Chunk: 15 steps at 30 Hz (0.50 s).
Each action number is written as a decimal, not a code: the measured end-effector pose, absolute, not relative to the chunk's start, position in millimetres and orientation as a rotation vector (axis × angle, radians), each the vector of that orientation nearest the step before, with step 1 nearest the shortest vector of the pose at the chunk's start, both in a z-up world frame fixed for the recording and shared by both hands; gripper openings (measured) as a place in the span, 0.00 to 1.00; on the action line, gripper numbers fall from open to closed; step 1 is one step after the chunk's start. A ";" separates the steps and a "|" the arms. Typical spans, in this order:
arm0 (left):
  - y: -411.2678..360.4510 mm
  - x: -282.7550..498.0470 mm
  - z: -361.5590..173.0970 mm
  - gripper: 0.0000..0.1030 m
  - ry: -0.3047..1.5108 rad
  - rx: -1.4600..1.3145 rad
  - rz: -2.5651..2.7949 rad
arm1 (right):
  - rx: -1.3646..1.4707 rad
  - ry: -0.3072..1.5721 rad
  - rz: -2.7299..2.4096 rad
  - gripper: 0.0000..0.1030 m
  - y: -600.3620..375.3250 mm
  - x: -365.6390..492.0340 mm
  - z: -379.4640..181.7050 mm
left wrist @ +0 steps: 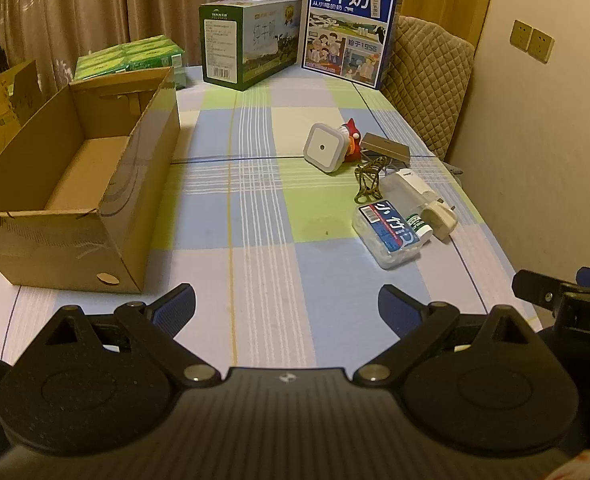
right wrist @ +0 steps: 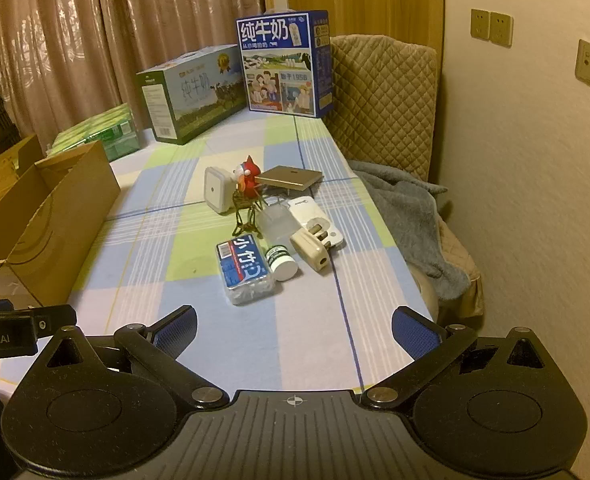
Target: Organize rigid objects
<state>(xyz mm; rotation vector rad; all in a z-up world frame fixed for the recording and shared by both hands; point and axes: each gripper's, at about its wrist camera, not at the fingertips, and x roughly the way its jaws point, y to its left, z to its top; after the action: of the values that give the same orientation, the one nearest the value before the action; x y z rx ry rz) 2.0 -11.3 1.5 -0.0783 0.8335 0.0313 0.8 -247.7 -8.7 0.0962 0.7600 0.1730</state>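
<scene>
An open cardboard box [left wrist: 75, 184] stands on the left of the checked tablecloth; it also shows in the right wrist view [right wrist: 43, 220]. On the right lies a cluster: a clear floss-pick box with blue label [left wrist: 389, 234] [right wrist: 245, 270], a small white bottle [right wrist: 281, 262], a beige plug [right wrist: 310, 246], a white charger [right wrist: 311, 212], a white square night light [left wrist: 322, 150] [right wrist: 216, 190], a red figurine [right wrist: 248, 178], a gold flat box [right wrist: 289, 178] and a braided cord [left wrist: 369, 178]. My left gripper [left wrist: 287, 308] and right gripper [right wrist: 295, 330] are open and empty, near the front edge.
Two milk cartons stand at the far end, green [left wrist: 247, 48] and blue [left wrist: 349, 30]. Green packs [left wrist: 129, 56] lie behind the cardboard box. A quilted chair [right wrist: 383, 100] with a grey towel [right wrist: 411, 216] is beside the table's right edge, by the wall.
</scene>
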 end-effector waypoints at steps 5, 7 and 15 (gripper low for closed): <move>-13.4 4.1 1.2 0.94 0.836 -0.074 0.027 | 0.097 0.762 0.172 0.98 -247.7 2.1 -9.8; -14.4 4.6 0.9 0.94 0.836 -0.069 0.025 | 0.097 0.761 0.172 0.98 -247.7 2.2 -9.8; -17.1 11.2 -0.4 0.94 0.834 -0.055 0.019 | 0.099 0.761 0.173 0.98 -248.1 2.8 -10.1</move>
<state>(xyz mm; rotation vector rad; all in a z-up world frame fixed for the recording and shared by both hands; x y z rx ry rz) 11.2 -17.1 -0.4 -0.0547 0.8337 0.0191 2.8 -248.1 -10.1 0.0989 0.7609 0.1728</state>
